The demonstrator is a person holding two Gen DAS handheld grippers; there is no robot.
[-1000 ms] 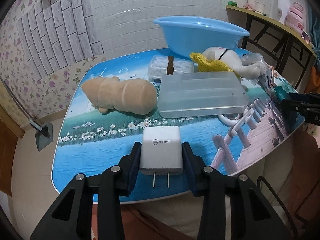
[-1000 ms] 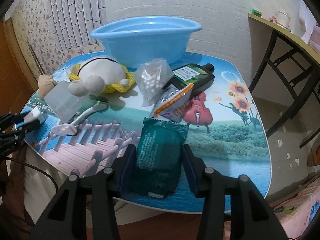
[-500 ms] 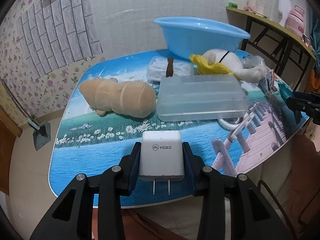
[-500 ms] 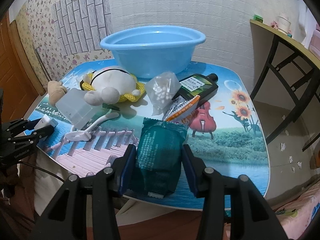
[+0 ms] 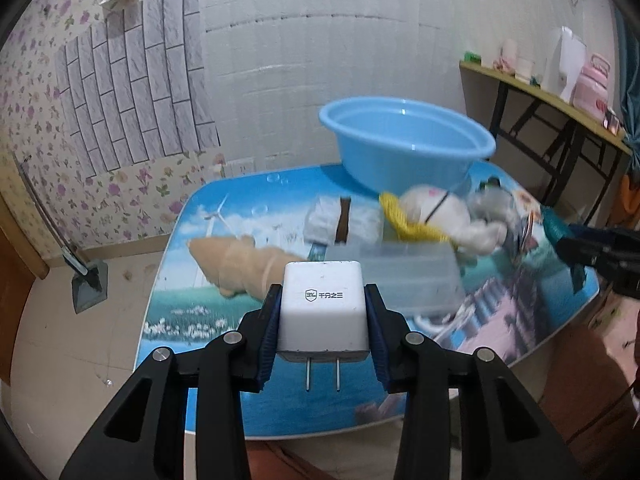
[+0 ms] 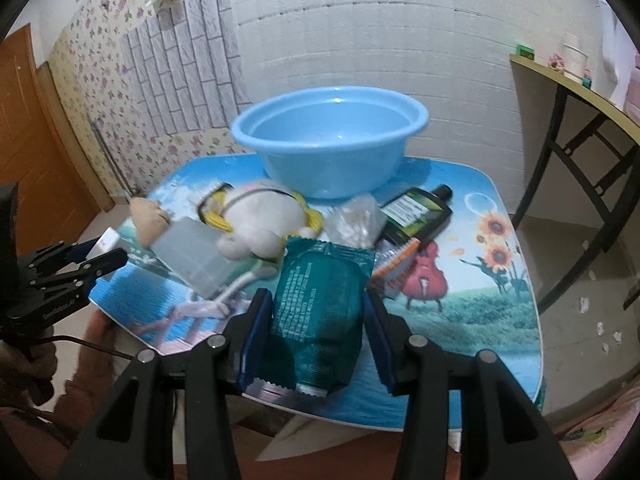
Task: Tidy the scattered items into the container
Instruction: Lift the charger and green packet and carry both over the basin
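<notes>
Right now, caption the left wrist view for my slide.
Left gripper clamps a white charger above the table, blue basin ahead.

The white plush toy (image 5: pixel 436 216) and clear plastic box (image 5: pixel 412 280) are motion-blurred; the charger (image 5: pixel 323 308) hides the box's near-left corner.

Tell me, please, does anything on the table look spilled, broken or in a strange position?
Nothing looks spilled or broken. The blue basin stands upright and looks empty. The items are simply scattered in front of it: the white plush toy lies on its side and the dark bottle lies flat. The clear plastic box is blurred, so I cannot judge it.
</notes>
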